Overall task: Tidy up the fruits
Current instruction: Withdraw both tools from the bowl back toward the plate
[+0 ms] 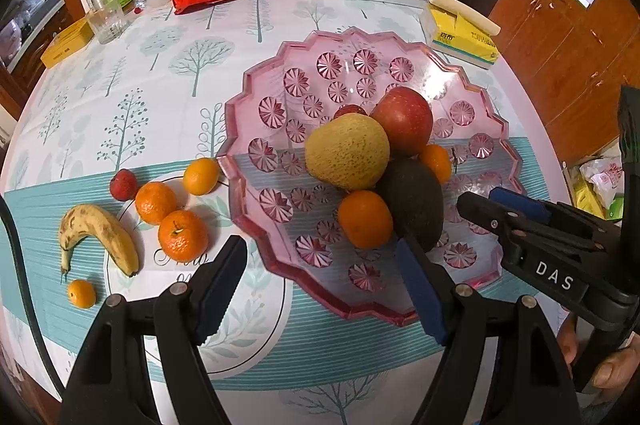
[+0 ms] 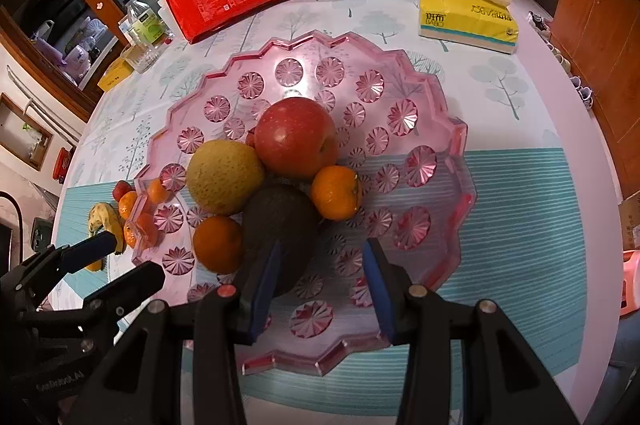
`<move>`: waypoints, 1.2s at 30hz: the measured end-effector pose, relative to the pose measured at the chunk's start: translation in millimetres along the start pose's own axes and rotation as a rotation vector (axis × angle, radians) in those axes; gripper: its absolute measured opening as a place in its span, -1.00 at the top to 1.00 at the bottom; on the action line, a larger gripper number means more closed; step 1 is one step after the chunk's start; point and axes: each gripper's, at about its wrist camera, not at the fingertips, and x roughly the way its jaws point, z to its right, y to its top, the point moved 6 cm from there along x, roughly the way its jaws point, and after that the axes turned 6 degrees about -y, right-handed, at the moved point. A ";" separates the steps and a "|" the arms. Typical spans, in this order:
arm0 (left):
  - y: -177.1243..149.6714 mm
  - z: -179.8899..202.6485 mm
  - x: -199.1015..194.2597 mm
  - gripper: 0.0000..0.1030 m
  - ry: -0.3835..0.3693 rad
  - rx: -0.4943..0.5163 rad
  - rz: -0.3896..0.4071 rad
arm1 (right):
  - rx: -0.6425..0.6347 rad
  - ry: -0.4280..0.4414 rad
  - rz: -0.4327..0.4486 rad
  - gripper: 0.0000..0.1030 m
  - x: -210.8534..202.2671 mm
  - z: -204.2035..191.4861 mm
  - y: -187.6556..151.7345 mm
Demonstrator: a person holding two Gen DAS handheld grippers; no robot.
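On tree-print tablecloth (image 1: 168,73), midway: apple (image 1: 404,119), pear (image 1: 347,151), avocado (image 1: 414,203) inside pink bowl (image 1: 256,97); left of bowl, banana (image 1: 102,231) waiting; left gripper (image 1: 320,287) and right gripper (image 2: 320,283) parted, empty; next, grasp banana.

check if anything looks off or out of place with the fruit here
Several fruits lie outside the pink tray: a banana, heavily brown-spotted and looking overripe, four oranges such as one beside it, and a red strawberry-like fruit, all loose on the tablecloth. Nothing looks spilled or broken.
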 end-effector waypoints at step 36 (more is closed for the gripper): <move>-41.5 -200.9 -127.2 -0.50 0.071 -0.064 0.159 | -0.135 0.008 0.118 0.16 -52.6 -188.4 -19.6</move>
